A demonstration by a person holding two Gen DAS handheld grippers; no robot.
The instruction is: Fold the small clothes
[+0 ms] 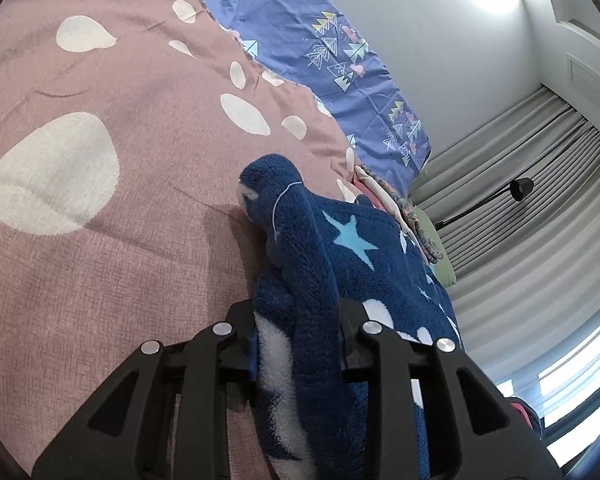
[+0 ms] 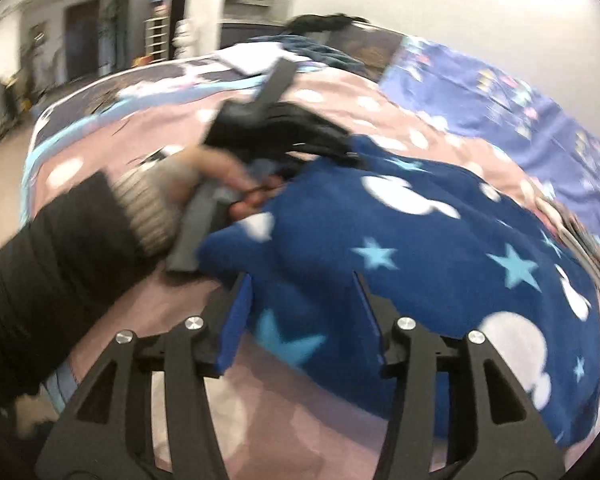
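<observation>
left gripper [image 1: 298, 332] pinches a fold of the blue fleece garment [image 1: 364, 256] — right gripper [image 2: 304, 312] spread just above it.

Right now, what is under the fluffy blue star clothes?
The fluffy dark blue fleece garment with light stars lies on a pink bedcover with white spots. Whatever is beneath its middle is covered and cannot be seen.
</observation>
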